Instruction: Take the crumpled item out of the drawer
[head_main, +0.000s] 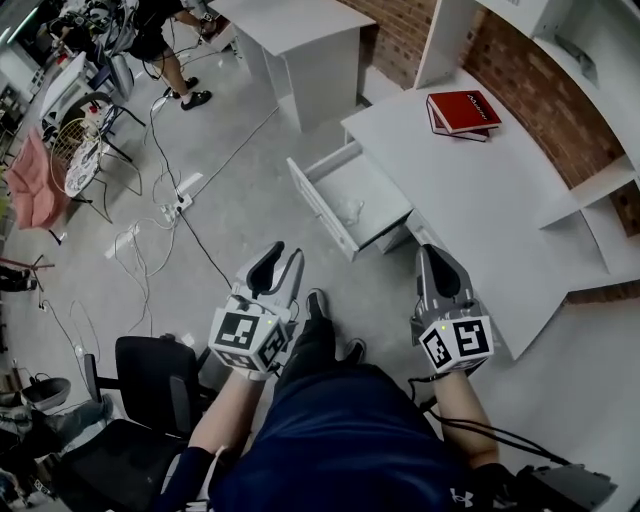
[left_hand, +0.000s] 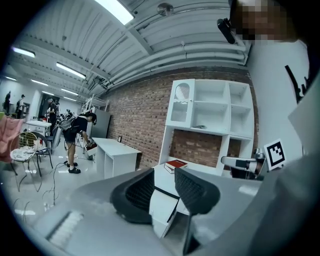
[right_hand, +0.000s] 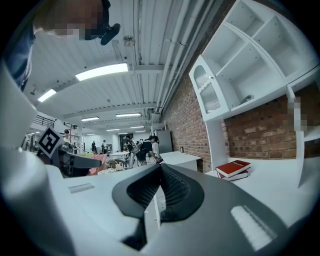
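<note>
The white drawer (head_main: 335, 215) stands pulled out from the white desk (head_main: 480, 200). A small pale crumpled item (head_main: 354, 211) lies on the drawer's bottom. My left gripper (head_main: 286, 252) hangs in front of the drawer, short of it, jaws apart and empty. In the left gripper view the left gripper (left_hand: 164, 187) frames the drawer's front (left_hand: 162, 212) between its pads. My right gripper (head_main: 430, 250) is shut, empty, near the desk's front edge to the right of the drawer. The right gripper (right_hand: 157, 172) shows its pads meeting at the tips.
A red book (head_main: 463, 110) lies on the desk's far part, also visible as the red book (left_hand: 175, 164) and red book (right_hand: 234, 168). A black office chair (head_main: 150, 385) is at my left. Cables (head_main: 150, 235) trail over the floor. Another white desk (head_main: 300, 40) and a person (head_main: 160, 45) are further off.
</note>
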